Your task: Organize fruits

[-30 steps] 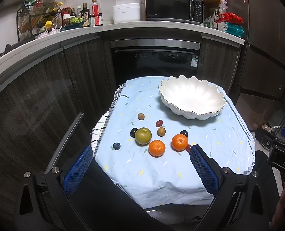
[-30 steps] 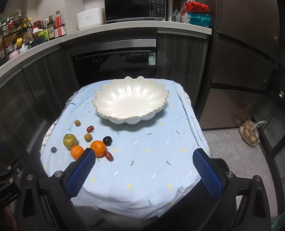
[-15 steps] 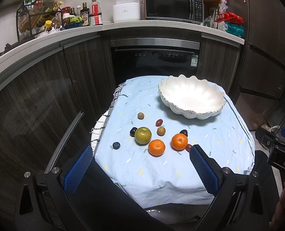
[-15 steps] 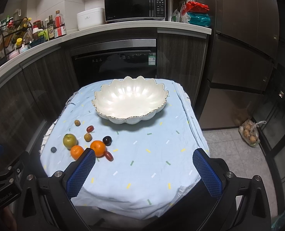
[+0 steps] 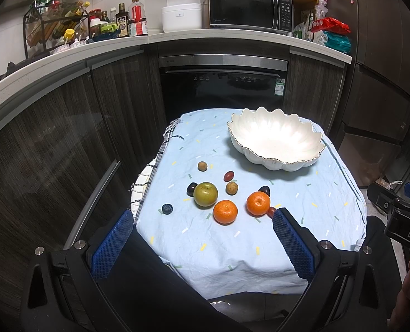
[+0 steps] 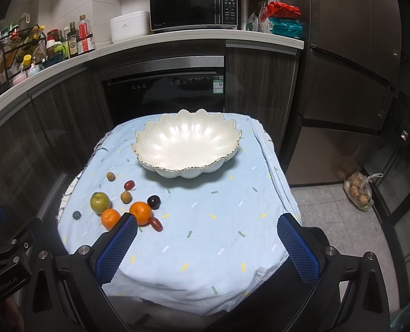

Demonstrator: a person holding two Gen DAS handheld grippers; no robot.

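Note:
A white scalloped bowl (image 5: pixel 276 141) (image 6: pixel 187 142) stands empty at the far side of a small table with a light blue cloth (image 5: pixel 232 238) (image 6: pixel 218 221). Near the left front lie a green apple (image 5: pixel 205 195) (image 6: pixel 100 202), two oranges (image 5: pixel 225 212) (image 5: pixel 258 203) (image 6: pixel 140 212), a blueberry (image 5: pixel 167 209), dark plums (image 5: pixel 264 191) (image 6: pixel 153 202), red dates (image 5: pixel 228 176) (image 6: pixel 155 223) and small brown fruits (image 5: pixel 202 166) (image 5: pixel 231 187). My left gripper (image 5: pixel 202 221) hovers open before the table's near edge. My right gripper (image 6: pixel 207 224) is open too, with nothing between its fingers.
Dark cabinets and a built-in oven (image 5: pixel 221 88) stand behind the table, under a white counter with a microwave (image 5: pixel 249 9), rice cooker (image 5: pixel 181 16) and bottles (image 5: pixel 116 23). A fridge (image 6: pixel 357 69) is on the right. A bag of potatoes (image 6: pixel 361 191) lies on the tiled floor.

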